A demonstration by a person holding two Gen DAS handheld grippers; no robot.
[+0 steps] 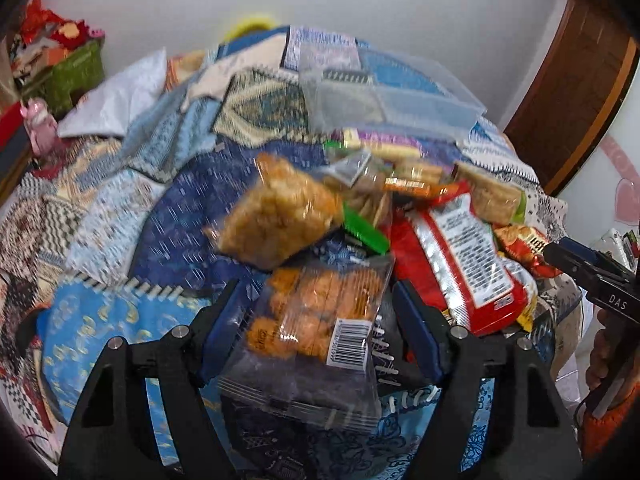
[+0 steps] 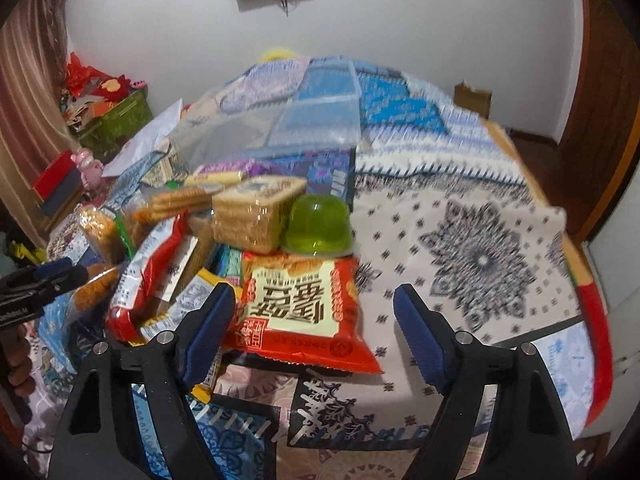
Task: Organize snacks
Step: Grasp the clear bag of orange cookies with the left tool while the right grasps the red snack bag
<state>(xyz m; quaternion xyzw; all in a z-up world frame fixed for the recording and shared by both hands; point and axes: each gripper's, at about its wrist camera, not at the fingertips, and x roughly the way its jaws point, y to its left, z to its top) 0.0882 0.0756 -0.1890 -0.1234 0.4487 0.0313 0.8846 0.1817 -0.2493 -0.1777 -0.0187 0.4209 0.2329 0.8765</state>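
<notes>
The left gripper (image 1: 316, 304) has its fingers apart around a clear packet of fried snacks (image 1: 316, 312), not pressing it. The right gripper (image 2: 314, 308) is likewise spread beside a red snack bag (image 2: 300, 312). Behind, the snack pile (image 2: 224, 216) covers the patterned bedspread (image 2: 460, 240), a clear plastic box (image 2: 288, 128) beyond.

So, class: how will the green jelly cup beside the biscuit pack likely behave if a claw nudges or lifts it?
The jelly cup sits dome up on its wide rim atop the red snack bag, so it will probably slide rather than roll. Its glossy, rounded plastic looks slippery to pinch. The soft, uneven bag beneath may let it tip.
</notes>
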